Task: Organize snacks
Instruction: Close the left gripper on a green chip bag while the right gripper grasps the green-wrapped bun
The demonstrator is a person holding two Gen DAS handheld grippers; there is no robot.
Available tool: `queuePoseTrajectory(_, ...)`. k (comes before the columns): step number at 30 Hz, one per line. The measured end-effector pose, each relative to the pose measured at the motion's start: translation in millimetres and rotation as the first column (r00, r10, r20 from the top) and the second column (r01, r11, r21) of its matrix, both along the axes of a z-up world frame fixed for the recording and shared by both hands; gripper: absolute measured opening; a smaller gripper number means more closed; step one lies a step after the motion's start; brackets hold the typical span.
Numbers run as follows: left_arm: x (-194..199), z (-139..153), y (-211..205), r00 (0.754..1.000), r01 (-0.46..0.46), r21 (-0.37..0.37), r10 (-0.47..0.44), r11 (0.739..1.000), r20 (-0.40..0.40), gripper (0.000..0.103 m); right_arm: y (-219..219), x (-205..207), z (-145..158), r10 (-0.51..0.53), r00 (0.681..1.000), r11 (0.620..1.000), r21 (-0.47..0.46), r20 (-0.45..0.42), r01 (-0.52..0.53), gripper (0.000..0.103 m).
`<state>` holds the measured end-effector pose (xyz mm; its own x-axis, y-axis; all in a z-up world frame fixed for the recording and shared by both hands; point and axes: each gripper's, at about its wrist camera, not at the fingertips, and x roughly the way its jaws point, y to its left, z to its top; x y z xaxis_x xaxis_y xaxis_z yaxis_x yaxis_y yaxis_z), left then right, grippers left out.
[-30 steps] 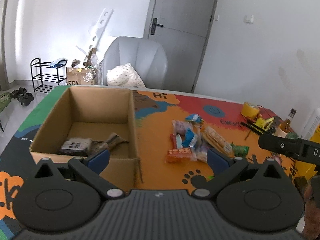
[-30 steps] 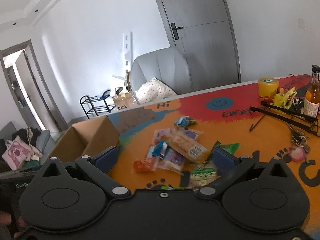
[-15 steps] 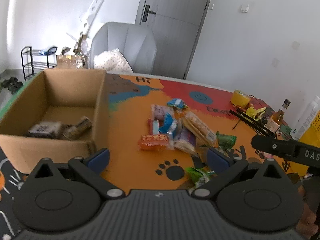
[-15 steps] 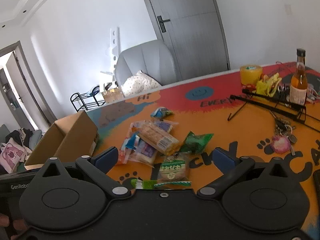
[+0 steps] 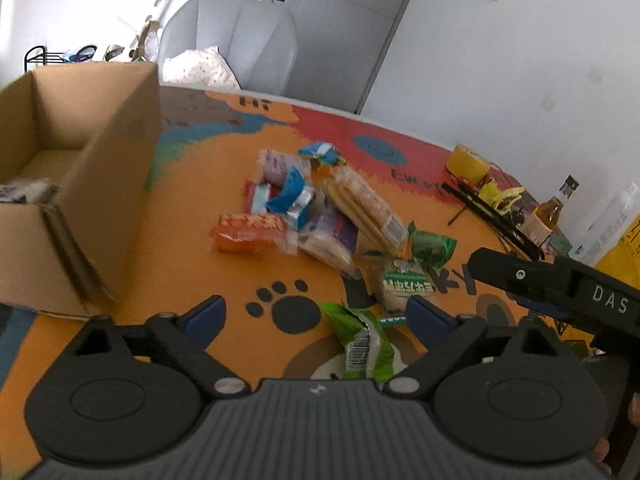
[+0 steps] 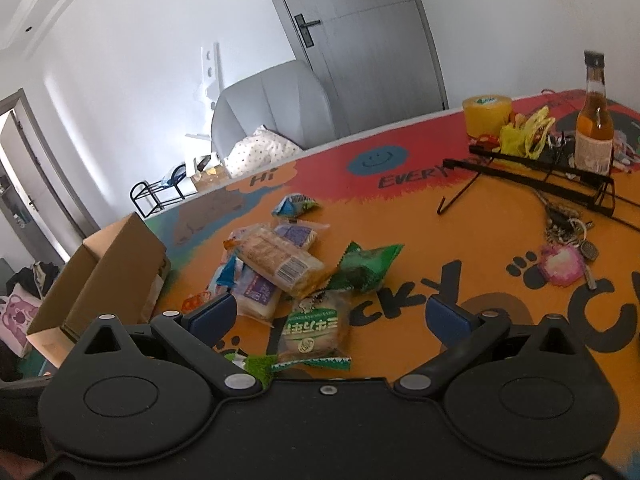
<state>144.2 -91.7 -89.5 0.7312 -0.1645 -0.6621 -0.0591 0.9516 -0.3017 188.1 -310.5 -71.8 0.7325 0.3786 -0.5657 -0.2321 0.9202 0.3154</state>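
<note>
A heap of snack packets [image 5: 320, 216] lies in the middle of a brightly printed table mat [image 5: 188, 248], orange with black paw prints, with an open cardboard box [image 5: 100, 184] standing on the mat well to the left of the heap. The left gripper [image 5: 316, 314] hangs above the near edge of the heap, its blue-padded jaws set wide but closing, with a bright green packet [image 5: 362, 346] lying on the mat below the gap and touched by neither pad. The right gripper [image 6: 334, 318] hovers over the same heap from the other side, jaws spread wide and empty, above a bun in a green-and-white wrapper [image 6: 314, 330]. At the centre of the pile a long pack of crackers [image 6: 278, 260] rests across smaller purple, blue and red packets, and a dark green bag [image 6: 366, 266] lies just beside it. Something dark sits in the box's near corner [image 5: 24, 192], possibly a packet, though blur hides what it is. At the mat's far right stand a roll of yellow tape [image 6: 486, 114], an amber bottle [image 6: 594, 128] and a bunch of keys [image 6: 568, 240].
</note>
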Motion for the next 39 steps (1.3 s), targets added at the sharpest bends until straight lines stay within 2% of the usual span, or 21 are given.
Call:
queuePoseTrajectory(5,7,-11,-11,0.999,0.025,-0.021,-0.026,0.999,-0.025,0.077,-5,4,-6,-0.001,1.000,1.000,0.018,-0.014,0.001,0.103)
queuePoseTrajectory(7,10,-17,-15,0.998,0.035,-0.030,-0.036,0.999,-0.043,0.065,-5,5,-8,0.000,1.000,1.000,0.014,-0.015,0.001,0.103)
queuePoseTrajectory(11,16,-23,-23,0.998,0.043,-0.008,-0.044,0.999,-0.041,0.058,-3,4,-15,0.008,1.000,1.000,0.006,-0.025,-0.008,0.103)
queuePoseTrajectory(13,18,-24,-22,0.998,0.047,-0.013,-0.048,0.999,-0.043,0.040,0,5,-19,0.012,0.999,1.000,-0.001,-0.031,-0.012,0.103)
queuePoseTrajectory(15,20,-24,-20,0.997,0.059,-0.023,-0.061,0.998,-0.054,0.027,5,6,-21,0.016,0.999,1.000,-0.012,-0.036,-0.016,0.103)
queuePoseTrajectory(21,18,-20,-6,0.997,0.043,-0.014,-0.044,0.999,-0.058,0.023,28,6,-21,0.063,0.998,0.996,-0.055,-0.019,-0.064,0.101)
queuePoseTrajectory(26,18,-18,6,0.998,0.022,0.001,-0.022,1.000,-0.052,0.023,42,13,-21,0.056,0.998,0.992,-0.110,-0.003,-0.056,0.098)
queuePoseTrajectory(33,18,-15,22,0.999,0.002,-0.004,-0.002,1.000,-0.046,0.023,58,25,-29,0.043,0.999,0.983,-0.176,-0.019,-0.046,0.088)
queuePoseTrajectory(35,18,-14,26,0.999,-0.001,-0.003,0.001,1.000,-0.043,0.023,63,26,-33,0.053,0.998,0.981,-0.187,-0.021,-0.056,0.085)
queuePoseTrajectory(37,18,-14,28,0.999,-0.002,-0.003,0.002,1.000,-0.039,0.023,68,28,-38,0.063,0.997,0.976,-0.208,-0.039,-0.070,0.073)
queuePoseTrajectory(39,16,-13,31,0.999,-0.004,-0.005,0.004,1.000,-0.032,0.023,75,25,-41,0.068,0.997,0.965,-0.253,-0.019,-0.071,0.068)
